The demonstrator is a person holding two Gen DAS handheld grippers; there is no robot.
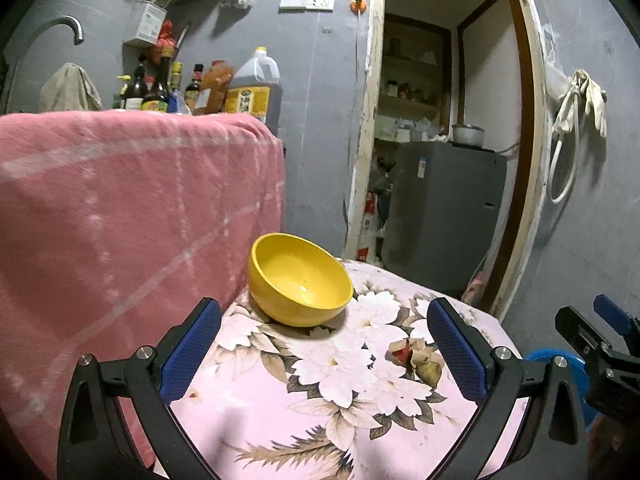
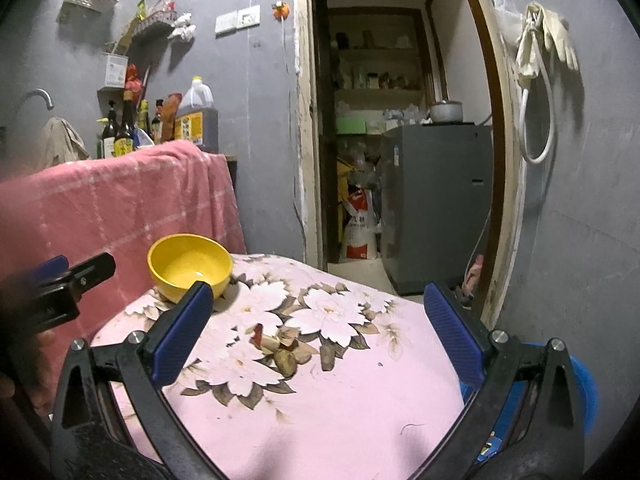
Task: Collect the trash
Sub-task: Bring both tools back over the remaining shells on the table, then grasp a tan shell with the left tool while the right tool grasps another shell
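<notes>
I have not picked up any trash yet. The little pile of scraps (image 2: 280, 350) sits on the flowery pink cloth (image 2: 360, 400), near the yellow bowl (image 2: 190, 266). My right gripper (image 2: 318, 334) is wide open and empty, with the scraps just ahead between its fingers. My left gripper (image 1: 324, 354) is open and empty too.
</notes>
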